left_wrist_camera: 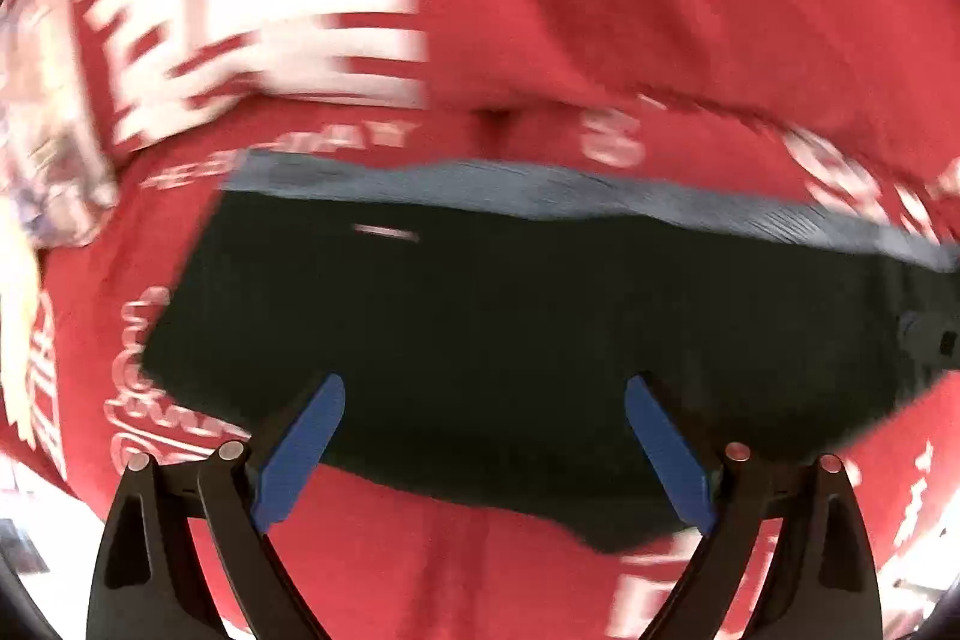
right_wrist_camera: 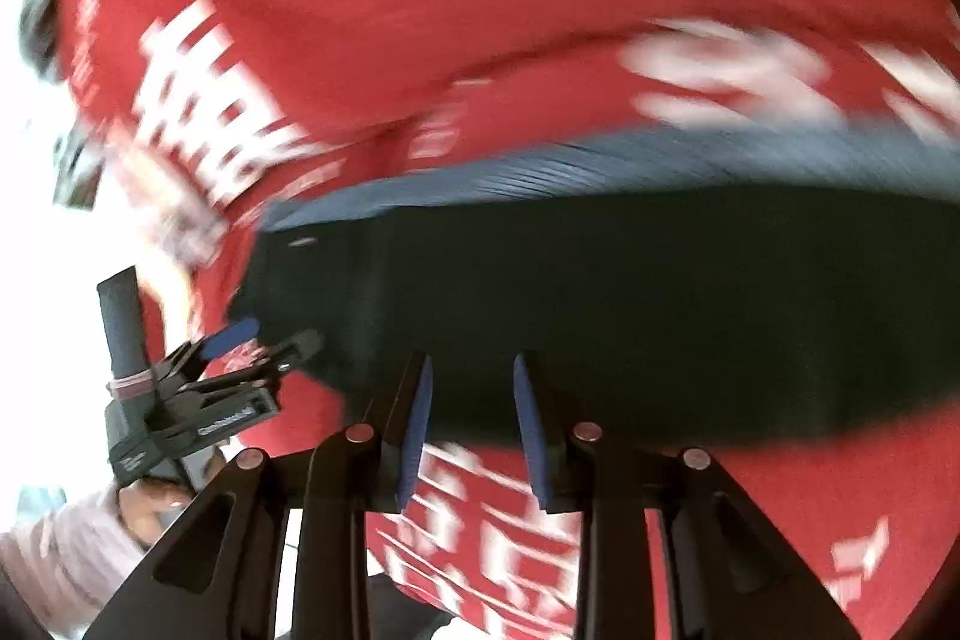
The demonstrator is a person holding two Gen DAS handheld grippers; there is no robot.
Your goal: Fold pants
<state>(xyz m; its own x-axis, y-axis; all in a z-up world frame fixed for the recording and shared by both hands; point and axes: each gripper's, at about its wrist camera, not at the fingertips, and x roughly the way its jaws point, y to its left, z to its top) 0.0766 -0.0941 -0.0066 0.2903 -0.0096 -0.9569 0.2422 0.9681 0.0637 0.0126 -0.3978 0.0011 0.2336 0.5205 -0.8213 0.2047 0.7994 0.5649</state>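
Note:
Black pants (left_wrist_camera: 480, 328) with a grey-blue ribbed waistband (left_wrist_camera: 540, 196) lie flat on a red cloth. My left gripper (left_wrist_camera: 483, 403) is open above the near edge of the pants, holding nothing. In the right wrist view the same pants (right_wrist_camera: 630, 316) and waistband (right_wrist_camera: 600, 166) fill the middle. My right gripper (right_wrist_camera: 471, 394) is open with a narrow gap, just over the pants' near edge. The left gripper (right_wrist_camera: 264, 337) shows there at the left, by the pants' left edge. Both views are motion-blurred.
A red cloth (left_wrist_camera: 600, 10) with white printed letters covers the surface under the pants. The person's hand and sleeve (right_wrist_camera: 72, 538) hold the left gripper at the lower left. A bright area lies beyond the cloth's left edge (right_wrist_camera: 36, 280).

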